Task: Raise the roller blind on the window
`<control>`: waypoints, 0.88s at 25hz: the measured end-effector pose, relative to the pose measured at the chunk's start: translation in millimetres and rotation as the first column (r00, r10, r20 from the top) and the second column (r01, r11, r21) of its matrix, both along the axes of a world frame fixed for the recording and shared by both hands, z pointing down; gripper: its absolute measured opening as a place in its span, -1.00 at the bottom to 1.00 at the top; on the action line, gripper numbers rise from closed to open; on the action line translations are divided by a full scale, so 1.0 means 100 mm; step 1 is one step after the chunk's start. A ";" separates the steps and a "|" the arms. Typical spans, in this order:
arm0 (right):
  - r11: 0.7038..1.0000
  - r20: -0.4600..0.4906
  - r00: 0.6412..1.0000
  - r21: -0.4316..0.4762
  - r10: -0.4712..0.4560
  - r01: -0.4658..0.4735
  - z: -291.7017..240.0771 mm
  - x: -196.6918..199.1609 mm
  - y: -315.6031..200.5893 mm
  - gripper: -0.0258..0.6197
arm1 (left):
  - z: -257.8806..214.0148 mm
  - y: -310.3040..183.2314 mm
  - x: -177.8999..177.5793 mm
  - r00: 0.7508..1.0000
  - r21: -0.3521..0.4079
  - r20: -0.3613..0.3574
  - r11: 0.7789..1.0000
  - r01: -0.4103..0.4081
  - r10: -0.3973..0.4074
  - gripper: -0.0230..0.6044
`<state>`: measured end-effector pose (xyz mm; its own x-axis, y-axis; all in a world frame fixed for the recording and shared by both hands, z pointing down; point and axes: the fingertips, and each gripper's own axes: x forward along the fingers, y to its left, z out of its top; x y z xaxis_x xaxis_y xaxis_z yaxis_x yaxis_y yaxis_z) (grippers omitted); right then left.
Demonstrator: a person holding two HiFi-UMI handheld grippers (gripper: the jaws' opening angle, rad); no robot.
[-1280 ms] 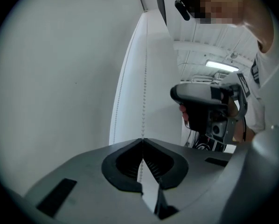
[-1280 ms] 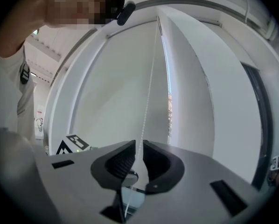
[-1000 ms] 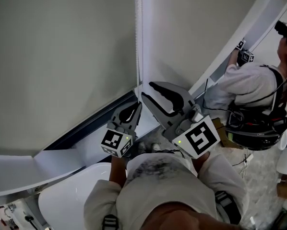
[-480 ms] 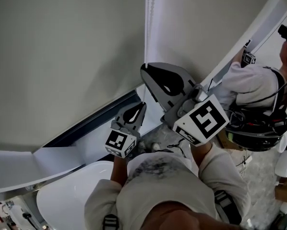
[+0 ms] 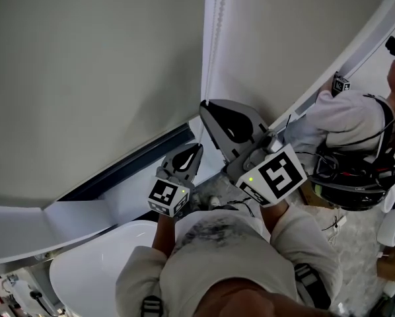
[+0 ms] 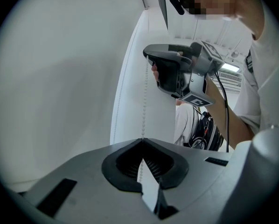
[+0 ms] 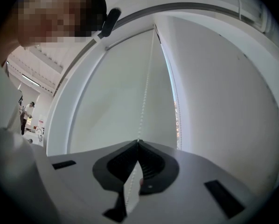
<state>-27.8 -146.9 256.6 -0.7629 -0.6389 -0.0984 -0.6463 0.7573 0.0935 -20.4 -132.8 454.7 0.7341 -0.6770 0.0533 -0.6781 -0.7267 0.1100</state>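
The left claw (image 5: 196, 148) and the right claw (image 5: 205, 104) are grey plastic with black ridged pads. Each one carries a cube (image 5: 274, 180) with black-and-white square patterns on it, like little puzzle pictures. The roller blind (image 5: 85, 78) is pale, smooth and flat. It hangs down over the window, right in front of the person. In front of it, near one side, hangs a thin white bead chain (image 5: 215, 37) made of tiny round balls in a row. The left claw is squeezed tight on the chain, lower down. The right claw has just been closing and now pinches the same chain higher up.
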 end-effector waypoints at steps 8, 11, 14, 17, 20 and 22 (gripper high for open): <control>0.999 -0.040 0.999 -0.050 0.003 -0.005 0.56 0.02 0.01 -0.73 | 0.57 0.04 0.05 0.999 -0.080 0.043 0.997 0.018 -0.014 -0.90; 0.997 -0.052 0.999 -0.074 0.001 -0.005 0.78 0.00 0.03 -0.73 | 0.79 0.07 0.03 0.999 -0.115 0.050 0.993 0.025 -0.019 -0.90; 0.996 -0.056 0.998 -0.089 0.002 -0.006 0.96 -0.02 0.06 -0.73 | 0.97 0.10 -0.01 0.999 -0.141 0.047 0.990 0.031 -0.024 -0.90; 0.995 -0.057 0.998 -0.102 0.004 -0.010 1.12 -0.02 0.09 -0.73 | 1.14 0.11 -0.03 0.998 -0.162 0.058 0.986 0.037 -0.028 -0.90; 0.992 -0.078 0.997 -0.123 0.002 -0.012 1.31 -0.03 0.10 -0.73 | 1.33 0.11 -0.04 0.997 -0.183 0.073 0.982 0.044 -0.031 -0.90; 0.991 -0.089 0.996 -0.136 -0.003 -0.010 1.42 -0.02 0.11 -0.73 | 1.45 0.10 -0.03 0.997 -0.198 0.073 0.979 0.048 -0.034 -0.90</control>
